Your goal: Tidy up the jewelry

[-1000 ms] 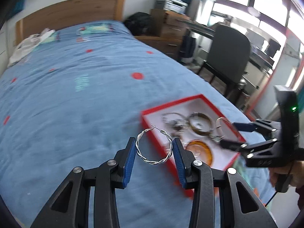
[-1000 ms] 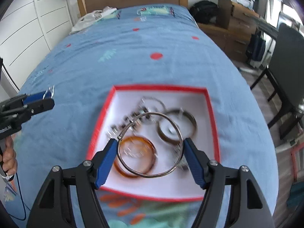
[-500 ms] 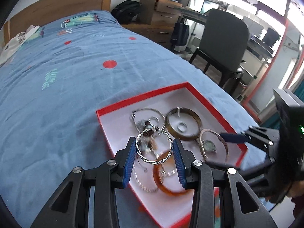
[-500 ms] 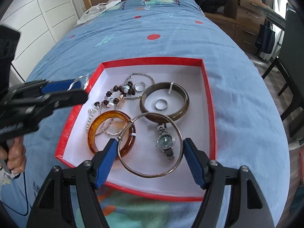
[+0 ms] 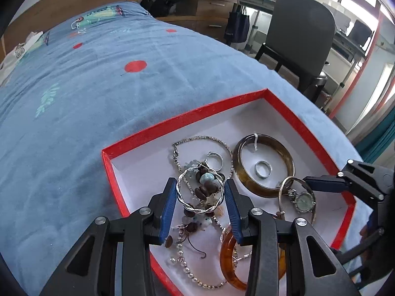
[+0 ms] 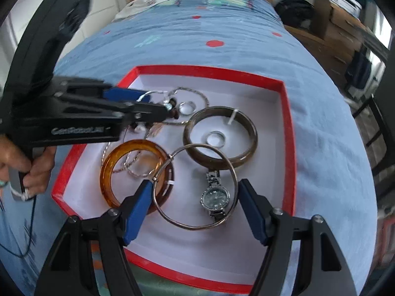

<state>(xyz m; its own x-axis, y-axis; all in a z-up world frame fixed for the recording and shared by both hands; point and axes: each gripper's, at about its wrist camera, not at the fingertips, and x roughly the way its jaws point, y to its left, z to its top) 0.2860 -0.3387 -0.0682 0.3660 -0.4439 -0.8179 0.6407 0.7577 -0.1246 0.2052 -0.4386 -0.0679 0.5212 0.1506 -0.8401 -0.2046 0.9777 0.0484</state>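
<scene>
Over a red-rimmed, white-lined jewelry box [image 5: 158, 125] on a blue bedspread [image 5: 74, 103], the left gripper [image 5: 200, 198] is clamped on a twisted silver hoop earring [image 5: 184, 185], held above the box's beaded jewelry. The right gripper [image 6: 195, 197] grips a thin plain metal bangle [image 6: 232, 167] across its width, above a silver wristwatch [image 6: 214, 197].

A shallow cardboard tray [image 6: 288, 133] has bright red walls and a white floor, and it sits on a blue bedspread [image 5: 103, 91] scattered with red dots and pale teal leaf prints. In it lie a translucent amber-orange bangle [image 6: 111, 167] and a mottled olive-brown bangle [image 6: 249, 128]; the pads [image 5: 169, 207] gripping a twisted silver hoop earring [image 5: 200, 208] are blue on black arms.
</scene>
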